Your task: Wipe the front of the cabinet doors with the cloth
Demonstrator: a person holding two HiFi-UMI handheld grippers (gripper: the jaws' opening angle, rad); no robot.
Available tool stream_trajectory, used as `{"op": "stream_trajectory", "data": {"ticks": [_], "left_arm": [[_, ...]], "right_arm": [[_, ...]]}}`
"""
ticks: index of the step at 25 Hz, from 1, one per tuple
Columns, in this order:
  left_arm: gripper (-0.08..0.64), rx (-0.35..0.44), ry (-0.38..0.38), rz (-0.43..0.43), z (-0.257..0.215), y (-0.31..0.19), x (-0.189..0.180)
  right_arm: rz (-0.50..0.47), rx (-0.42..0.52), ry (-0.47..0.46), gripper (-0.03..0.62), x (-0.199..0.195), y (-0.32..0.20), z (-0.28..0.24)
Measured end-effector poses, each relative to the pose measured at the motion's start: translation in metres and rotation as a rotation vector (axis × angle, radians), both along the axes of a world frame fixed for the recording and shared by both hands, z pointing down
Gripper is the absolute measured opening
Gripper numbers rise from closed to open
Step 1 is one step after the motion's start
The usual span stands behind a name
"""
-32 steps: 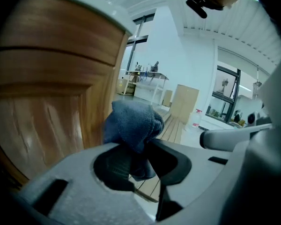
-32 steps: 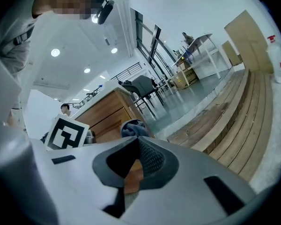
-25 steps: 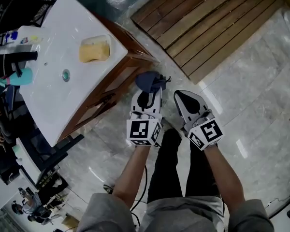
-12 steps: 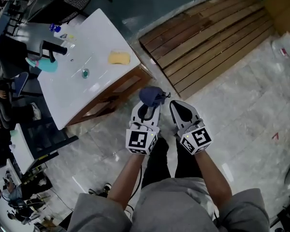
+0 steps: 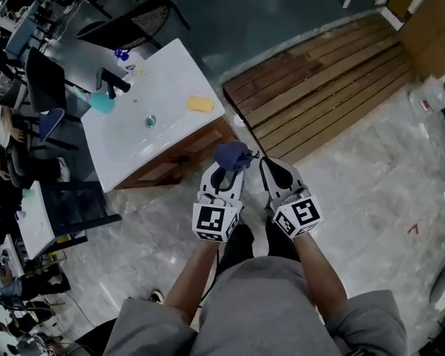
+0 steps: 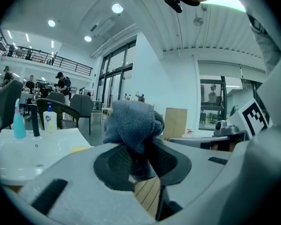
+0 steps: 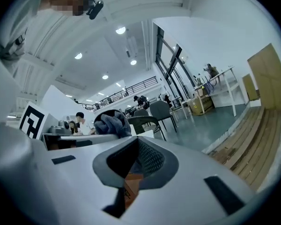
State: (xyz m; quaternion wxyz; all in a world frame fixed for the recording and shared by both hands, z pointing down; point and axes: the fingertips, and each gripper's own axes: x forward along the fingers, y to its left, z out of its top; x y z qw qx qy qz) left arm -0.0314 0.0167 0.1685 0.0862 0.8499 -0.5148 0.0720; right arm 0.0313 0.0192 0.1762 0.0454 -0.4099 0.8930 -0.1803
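Note:
A dark blue cloth is bunched at the tip of my left gripper, whose jaws are shut on it. In the left gripper view the cloth bulges up out of the closed jaws. The wooden cabinet with its white sink top stands just left of and beyond the cloth; from here its door fronts show only as a narrow brown strip. My right gripper hangs beside the left one, jaws shut with nothing in them. The right gripper view shows the cloth to its left.
On the sink top lie a yellow sponge, a teal bottle and a black faucet. A slatted wooden platform lies on the marble floor to the right. Cardboard boxes stand at far right. Chairs and desks crowd the left.
The head view has pulled back and up, so the cabinet looks smaller and farther. Both grippers keep side by side, the left still clamped on the cloth.

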Motion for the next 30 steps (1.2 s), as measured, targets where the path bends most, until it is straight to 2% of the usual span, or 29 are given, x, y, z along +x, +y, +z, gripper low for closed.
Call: {"op": "stream_trajectory", "data": {"ticks": [7, 14, 25, 30], "left_arm": [[0.092, 0.073, -0.015, -0.031, -0.061, 0.013, -0.011], [0.092, 0.196, -0.031, -0.03, -0.126, 0.024, -0.01], [0.092, 0.333, -0.027, -0.064, -0.187, 0.027, -0.028], [0.092, 0.347, -0.011, -0.078, -0.203, 0.029, -0.035]], "right_arm": [[-0.04, 0.083, -0.012, 0.009, -0.01, 0.012, -0.061], [-0.083, 0.215, -0.004, 0.009, -0.02, 0.024, -0.127], [-0.099, 0.372, -0.017, 0.009, -0.033, 0.023, -0.194], [-0.11, 0.401, -0.012, 0.009, -0.042, 0.024, -0.205]]}}
